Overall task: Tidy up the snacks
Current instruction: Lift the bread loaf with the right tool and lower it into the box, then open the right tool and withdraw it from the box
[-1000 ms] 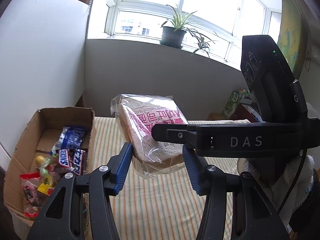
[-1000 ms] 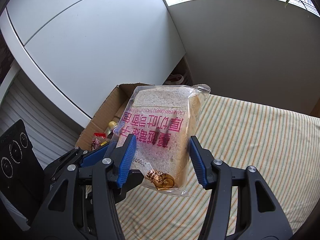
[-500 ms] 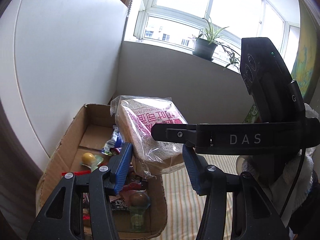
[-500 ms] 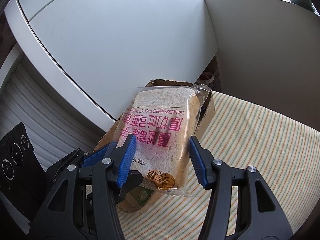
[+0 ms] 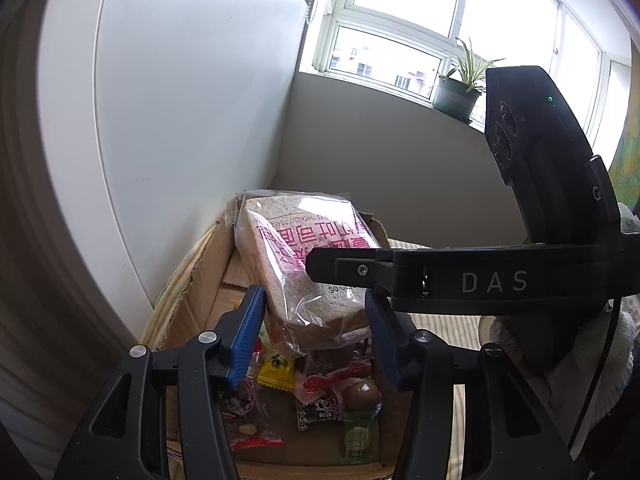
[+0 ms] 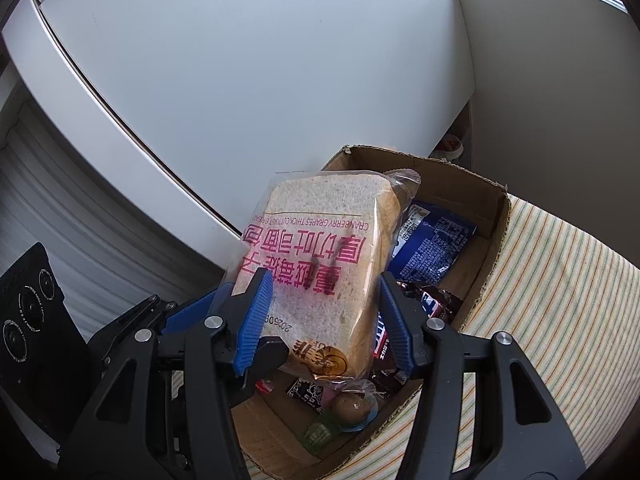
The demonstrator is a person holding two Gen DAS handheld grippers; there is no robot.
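The cardboard box (image 6: 494, 216) of snacks sits directly below the bagged cranberry toast bread (image 6: 320, 272), whose long axis stands upright; both the right gripper (image 6: 326, 322) and left gripper (image 5: 314, 336) pinch its lower end together

Glossy plastic bread bag (image 6: 320, 264), matt cardboard box (image 6: 492, 248).

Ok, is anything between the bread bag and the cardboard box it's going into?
No lid or flap covers the cardboard box. The bread bag hangs above its open top, between both grippers. Loose snacks already cover the floor below, so it would land on them.
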